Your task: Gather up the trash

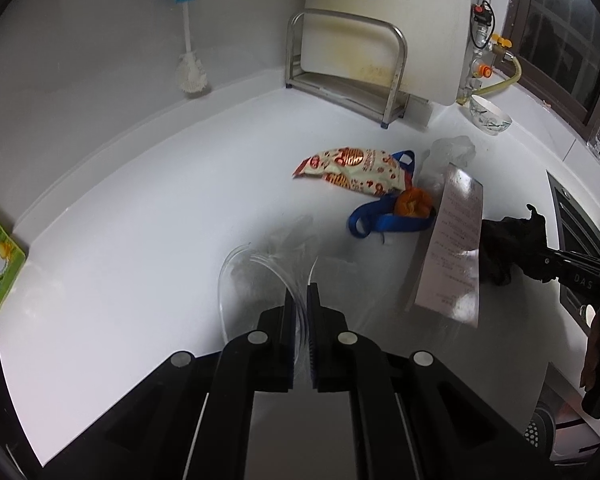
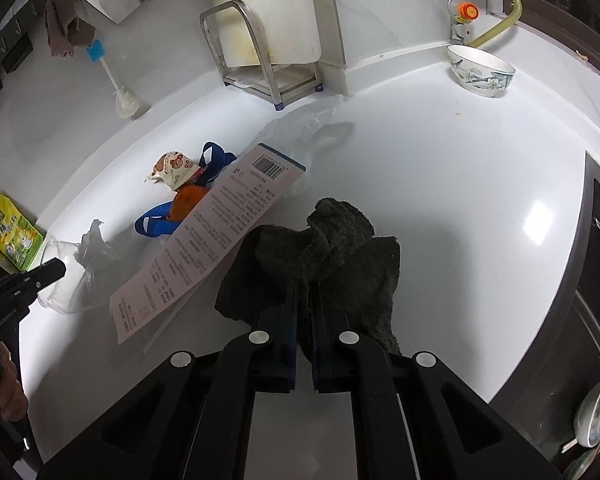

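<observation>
On the white counter [image 2: 440, 184]: trash scattered from centre out toward nine o'clock in the right wrist view.
Left gripper [image 1: 300, 296]: clamped on the rim of a clear plastic cup [image 1: 252, 280], jaws nearly together with the thin wall pinched between the pads; seen from the right wrist view as a black tip at nine o'clock.
Clear plastic cup, right wrist view: lying tilted on the counter at eight o'clock, crumpled dark scrap [image 2: 94, 246] at its mouth.
Right gripper [image 2: 303, 292]: closed tight on a dark cloth [image 2: 340, 240], fabric bunched up between and over the fingers, drooping at both sides.
Dark cloth, left wrist view: at three o'clock, hanging off the black gripper tip.
Printed paper slip [image 2: 204, 240]: long, barcode at its far end, lying slantwise from centre down toward eight o'clock, just beside the cloth.
Snack wrapper [image 1: 352, 170]: red and cream, flat on the counter at one o'clock in the left wrist view.
Blue strap [image 1: 384, 222]: looped round an orange lump [image 1: 414, 202], touching the wrapper.
Thin clear bag [image 2: 300, 128]: crumpled beyond the slip, toward twelve o'clock.
Bowl [image 2: 480, 72]: patterned, upright at one o'clock by the wall.
Metal rack [image 2: 256, 60]: at eleven o'clock, white board standing in it.
Bottle brush [image 2: 114, 80]: blue handle, leaning on the wall at ten o'clock.
Green pouch [image 2: 14, 236]: at nine o'clock, counter edge.
</observation>
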Tool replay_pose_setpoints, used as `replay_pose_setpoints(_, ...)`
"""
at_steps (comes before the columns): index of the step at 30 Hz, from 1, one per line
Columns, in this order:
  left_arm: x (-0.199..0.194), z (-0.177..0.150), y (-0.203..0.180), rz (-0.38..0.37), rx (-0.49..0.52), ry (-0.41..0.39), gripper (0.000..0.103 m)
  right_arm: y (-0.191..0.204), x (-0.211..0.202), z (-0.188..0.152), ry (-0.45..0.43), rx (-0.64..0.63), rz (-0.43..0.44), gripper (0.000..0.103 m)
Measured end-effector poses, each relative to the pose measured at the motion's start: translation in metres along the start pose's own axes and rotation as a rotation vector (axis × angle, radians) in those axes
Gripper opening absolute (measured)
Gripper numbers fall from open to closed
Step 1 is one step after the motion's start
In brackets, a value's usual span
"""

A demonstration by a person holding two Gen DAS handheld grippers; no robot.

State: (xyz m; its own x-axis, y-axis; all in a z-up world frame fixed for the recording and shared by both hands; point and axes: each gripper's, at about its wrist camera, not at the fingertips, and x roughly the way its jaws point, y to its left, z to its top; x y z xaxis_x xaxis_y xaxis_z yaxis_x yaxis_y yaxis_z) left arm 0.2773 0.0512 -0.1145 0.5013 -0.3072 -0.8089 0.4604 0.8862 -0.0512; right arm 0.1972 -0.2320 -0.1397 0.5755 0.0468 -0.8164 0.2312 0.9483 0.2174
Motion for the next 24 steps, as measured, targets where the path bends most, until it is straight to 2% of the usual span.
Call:
replay_pose_setpoints(2, 0.001, -0.003, 0.003, -0.006, -0.017, 0.012, 0.008, 0.001, 0.001, -0.001, 0.005, -0.001, 0.001, 0.005)
replay_pose_setpoints(3, 0.002, -0.005, 0.004, -0.004, -0.024, 0.02, 0.012, 0.001, 0.001, -0.001, 0.006, -0.004, -0.001, 0.005)
replay_pose_setpoints(10, 0.002, -0.016, 0.008, -0.019, -0.039, 0.032, 0.012, 0.002, 0.003, -0.004, 0.006, 0.006, 0.002, 0.005)
replay_pose_setpoints(18, -0.009, -0.018, 0.007, -0.038, -0.051, 0.021, 0.005, 0.001, 0.0, -0.005, -0.003, 0.015, 0.005, 0.005)
replay_pose_setpoints(24, -0.026, -0.009, 0.008, -0.051, -0.056, -0.013, 0.005, 0.001, -0.01, -0.004, -0.023, 0.019, 0.007, 0.005)
